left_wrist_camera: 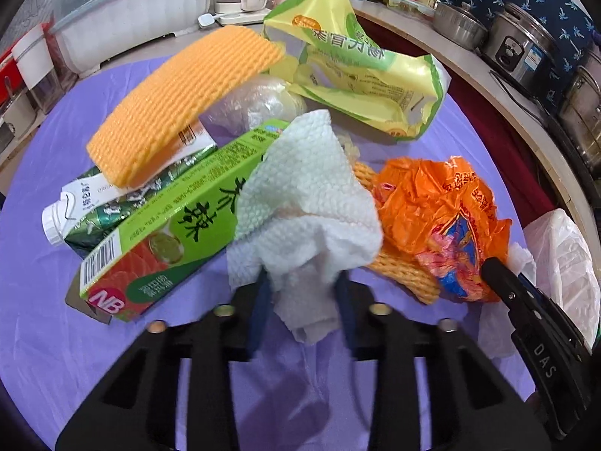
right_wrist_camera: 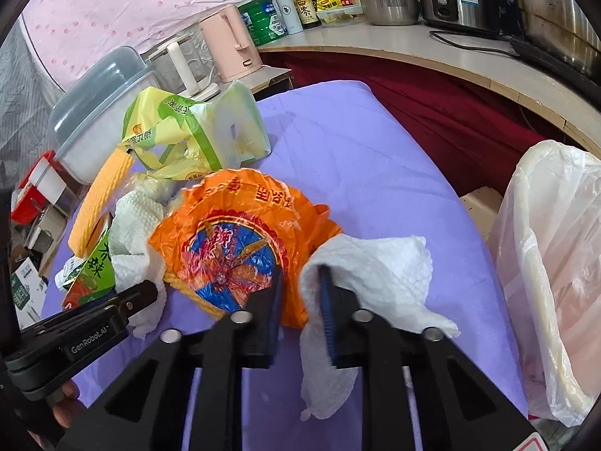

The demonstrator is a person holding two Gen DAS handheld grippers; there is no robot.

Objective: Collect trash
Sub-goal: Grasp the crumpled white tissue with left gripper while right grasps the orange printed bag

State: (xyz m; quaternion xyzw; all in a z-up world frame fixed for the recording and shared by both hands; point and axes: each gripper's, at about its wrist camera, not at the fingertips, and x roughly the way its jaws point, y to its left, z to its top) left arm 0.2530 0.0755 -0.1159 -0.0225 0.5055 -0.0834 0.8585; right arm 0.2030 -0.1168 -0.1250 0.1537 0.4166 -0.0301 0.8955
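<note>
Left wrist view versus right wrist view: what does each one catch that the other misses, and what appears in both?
Only the left wrist view shows the white-capped green drink carton under the orange foam sleeve.

Only the right wrist view shows a second crumpled white paper towel, pinched in the right claw.

Both show the purple tablecloth, the crumpled orange plastic bag, the green cardboard box, and the left claw closed on a white paper towel.
</note>
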